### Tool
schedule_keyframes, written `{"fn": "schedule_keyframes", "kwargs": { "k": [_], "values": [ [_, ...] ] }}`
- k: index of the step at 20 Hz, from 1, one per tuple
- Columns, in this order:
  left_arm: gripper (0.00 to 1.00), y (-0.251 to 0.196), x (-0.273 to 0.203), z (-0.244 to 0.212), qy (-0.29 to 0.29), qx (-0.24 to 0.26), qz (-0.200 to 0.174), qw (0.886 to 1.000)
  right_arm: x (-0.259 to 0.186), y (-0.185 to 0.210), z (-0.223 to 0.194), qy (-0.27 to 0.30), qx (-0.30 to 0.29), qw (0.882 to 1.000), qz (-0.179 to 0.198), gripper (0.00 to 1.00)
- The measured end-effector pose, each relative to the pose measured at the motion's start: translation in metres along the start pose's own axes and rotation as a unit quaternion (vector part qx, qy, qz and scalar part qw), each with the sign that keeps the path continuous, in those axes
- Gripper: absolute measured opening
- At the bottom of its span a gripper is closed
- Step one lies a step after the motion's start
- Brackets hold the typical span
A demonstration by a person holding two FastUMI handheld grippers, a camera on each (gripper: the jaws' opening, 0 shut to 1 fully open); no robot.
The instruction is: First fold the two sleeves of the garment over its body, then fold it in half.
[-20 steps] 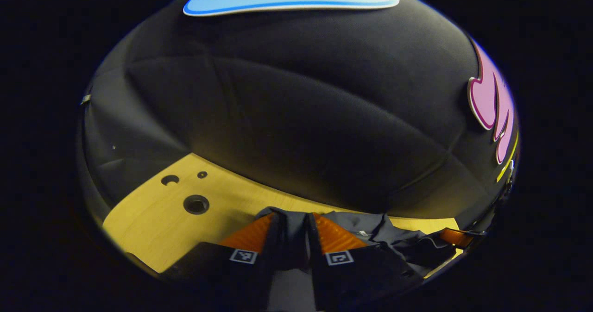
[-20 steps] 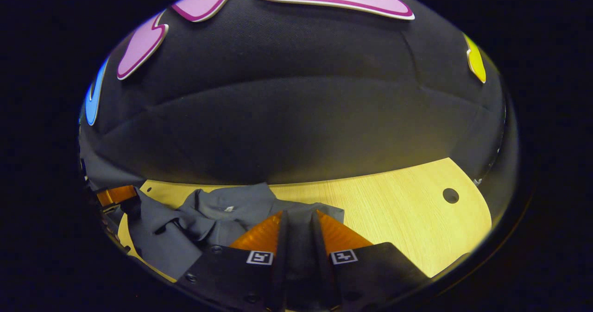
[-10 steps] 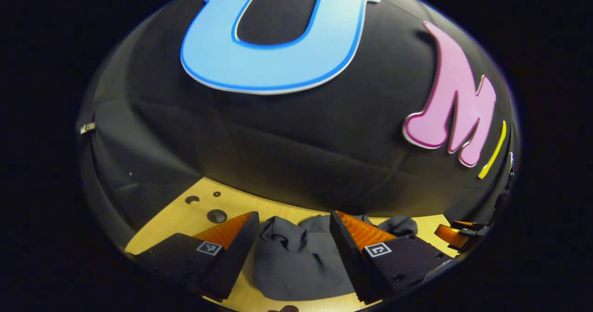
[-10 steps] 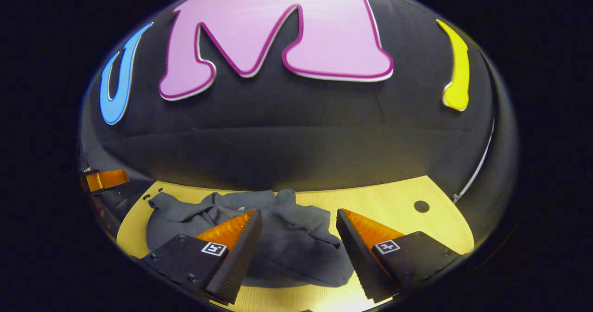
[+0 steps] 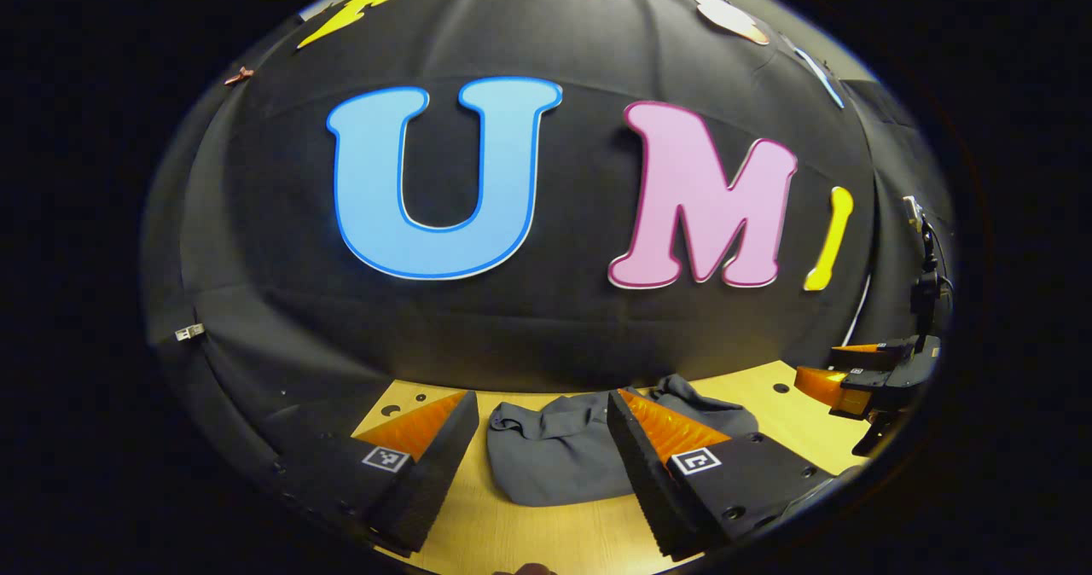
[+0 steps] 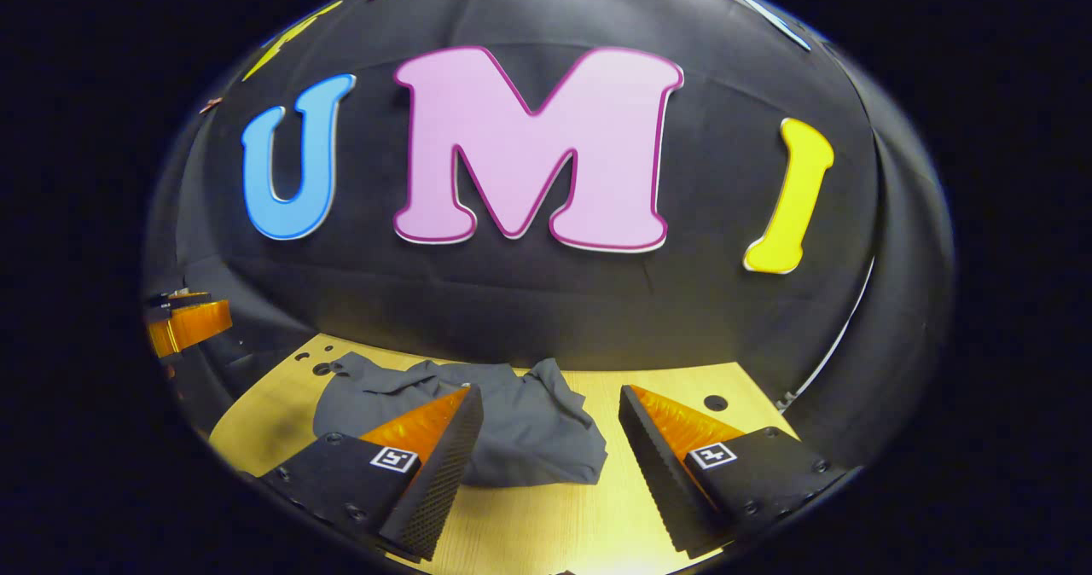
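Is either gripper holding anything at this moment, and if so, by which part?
Nothing is held. The left gripper and right gripper are both open above the garment, which lies bunched on the table.

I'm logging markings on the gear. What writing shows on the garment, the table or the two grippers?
garment: no writing can be read.
table: no writing.
left gripper: square coded markers, patterns and not words.
right gripper: the same kind of markers, no words.
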State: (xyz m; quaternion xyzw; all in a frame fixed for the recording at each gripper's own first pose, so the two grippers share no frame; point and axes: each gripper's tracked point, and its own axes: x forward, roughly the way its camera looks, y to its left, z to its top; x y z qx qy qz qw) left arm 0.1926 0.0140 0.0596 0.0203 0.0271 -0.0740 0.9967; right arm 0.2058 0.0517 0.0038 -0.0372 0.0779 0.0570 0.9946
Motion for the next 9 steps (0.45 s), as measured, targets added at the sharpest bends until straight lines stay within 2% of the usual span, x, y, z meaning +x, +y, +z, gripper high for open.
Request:
{"fn": "schedule_keyframes", "kwargs": {
  "k": [4,9],
  "values": [
    [0.95,-0.016,-0.051,-0.005,-0.002,-0.019,-0.024,1.0,-0.059,0.017,0.001,-0.013,0.015,1.0,0.01,0.97],
    [0.95,-0.012,-0.102,-0.033,0.013,-0.007,-0.007,1.0,-0.117,0.032,-0.015,-0.014,0.011,1.0,0.015,0.98]
  ]
}}
